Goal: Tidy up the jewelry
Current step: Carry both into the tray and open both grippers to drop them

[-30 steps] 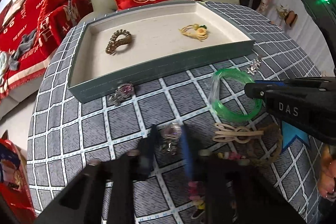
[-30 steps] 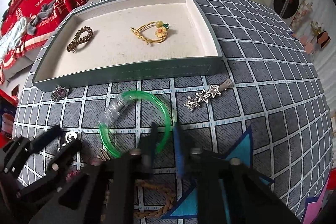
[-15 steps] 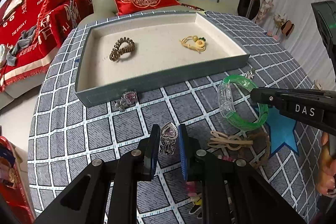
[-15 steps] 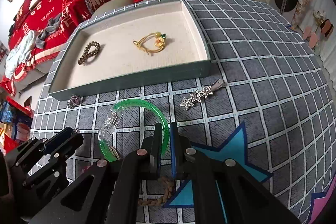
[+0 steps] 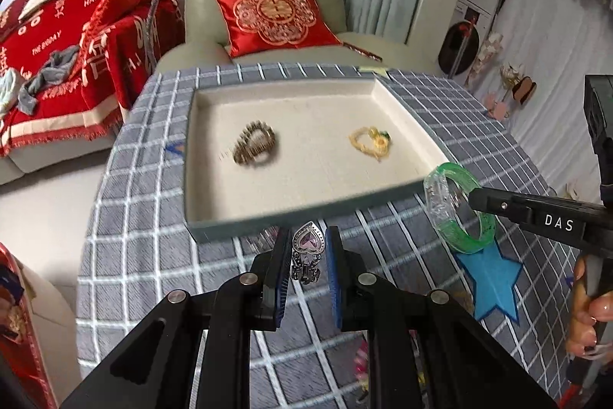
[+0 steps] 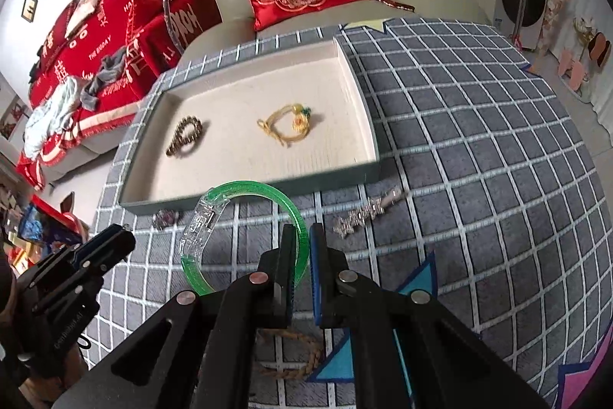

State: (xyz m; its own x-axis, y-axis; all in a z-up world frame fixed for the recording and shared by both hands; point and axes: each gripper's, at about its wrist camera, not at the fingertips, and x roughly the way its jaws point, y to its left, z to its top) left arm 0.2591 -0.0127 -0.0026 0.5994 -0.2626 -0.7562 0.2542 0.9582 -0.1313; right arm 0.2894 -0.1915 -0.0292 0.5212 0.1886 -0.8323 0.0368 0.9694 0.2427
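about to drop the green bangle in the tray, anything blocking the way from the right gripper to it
Nothing visible does. The green bangle, clamped in the right gripper, hangs just short of the tray's near wall; the tray floor beyond is bare.

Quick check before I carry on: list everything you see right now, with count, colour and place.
Tray: one, grey-green with cream lining, on the table's far side.
Coil hair tie: one, bronze, in the tray's left half.
Flower hair tie: one, yellow, in the tray's right half.
Bangle: one, green and clear, held above the cloth in front of the tray.
Heart pendant: one, purple and silver, held in front of the tray.
Star hair clip: one, silver, on the cloth by the tray's right corner.
Small brooch: one, purplish, on the cloth by the tray's left corner.
Braided cord: one, tan, on the near cloth, partly hidden.
Left gripper: fingers shut on the heart pendant.
Right gripper: fingers shut on the bangle.
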